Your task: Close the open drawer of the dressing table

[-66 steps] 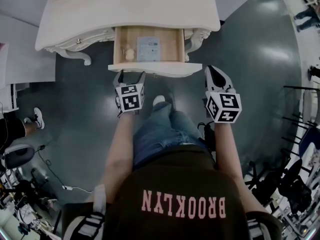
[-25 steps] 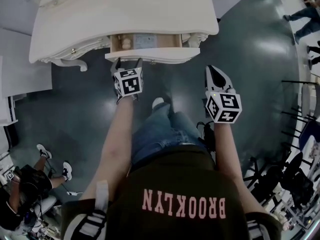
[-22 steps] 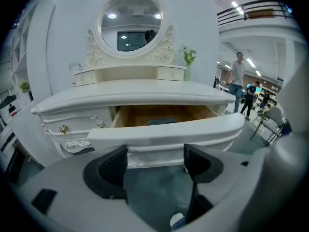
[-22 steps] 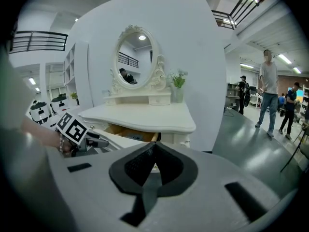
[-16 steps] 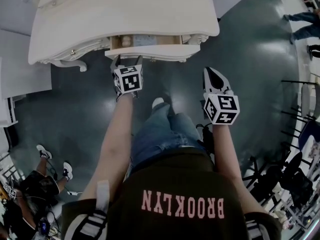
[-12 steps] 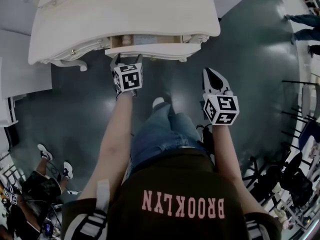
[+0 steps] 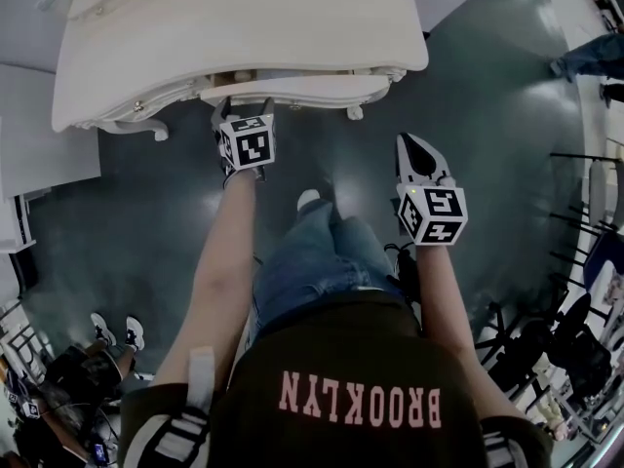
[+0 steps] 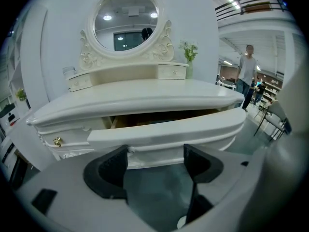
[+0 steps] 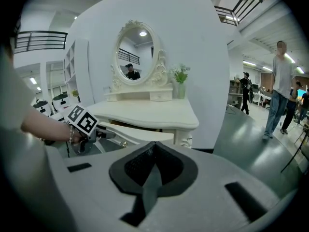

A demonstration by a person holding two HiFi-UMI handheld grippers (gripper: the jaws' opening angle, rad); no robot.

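Observation:
The cream dressing table (image 7: 244,18) fills the top of the head view. Its drawer (image 7: 292,89) stands out only a little from the table. In the left gripper view a narrow gap of wooden inside (image 8: 159,116) shows above the white drawer front (image 8: 169,129). My left gripper (image 7: 242,106) is open, and its black fingertips (image 8: 113,163) rest against the lower edge of the drawer front, left of its middle. My right gripper (image 7: 417,151) is shut on nothing and hangs apart to the right, below the table edge. The right gripper view shows its jaws (image 9: 153,151) pressed together.
An oval mirror (image 8: 126,21) and a small flower vase (image 8: 189,62) stand on the table top. A carved table leg (image 7: 146,125) is at the left. People stand off to the right (image 9: 280,81). Chairs and racks (image 7: 575,349) line the right side; another person's shoes (image 7: 115,331) show lower left.
The drawer has slid from wide open to almost shut. My left gripper has moved forward with the drawer front. The right gripper has stayed about where it was.

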